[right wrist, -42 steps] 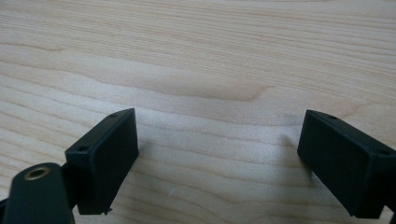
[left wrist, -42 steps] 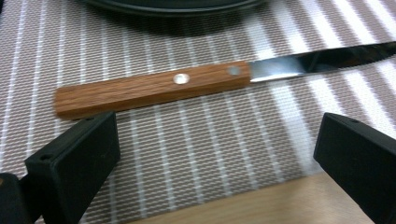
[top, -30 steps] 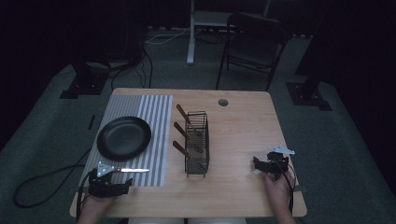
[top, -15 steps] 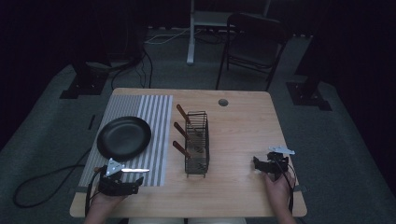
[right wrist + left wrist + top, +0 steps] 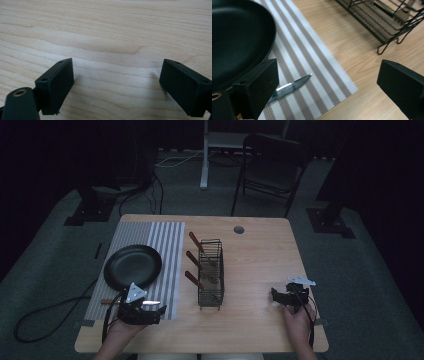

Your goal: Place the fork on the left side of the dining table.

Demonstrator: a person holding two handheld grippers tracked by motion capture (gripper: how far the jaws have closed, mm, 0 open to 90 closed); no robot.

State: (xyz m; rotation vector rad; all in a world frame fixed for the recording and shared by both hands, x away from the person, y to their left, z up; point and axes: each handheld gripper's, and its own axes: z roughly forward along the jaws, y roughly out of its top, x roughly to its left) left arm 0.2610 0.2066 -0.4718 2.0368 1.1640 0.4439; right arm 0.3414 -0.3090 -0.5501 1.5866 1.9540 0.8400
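Nearest the person, left gripper low over the front edge of the striped mat, jaws spread wide, nothing between them. Seen along those jaws in the left gripper view: a knife lying flat on the stripes, blade tip poking out from behind the left jaw, untouched. From above, same knife stretched across the mat's near edge, wooden handle out to the left, blade gleaming just beside the gripper. Over on the right, right gripper hanging just above bare wooden table, jaws likewise parted and empty; only pale wood grain between them in the right gripper view. Moving up the mat: black pan, round and dark, resting on the left half of the stripes, just beyond the knife. Mid-table, just off the mat's right edge, black wire rack, with three wooden-handled utensils leaning out toward the left. Farther back, past the table's far edge, a dark folding chair on the carpet.
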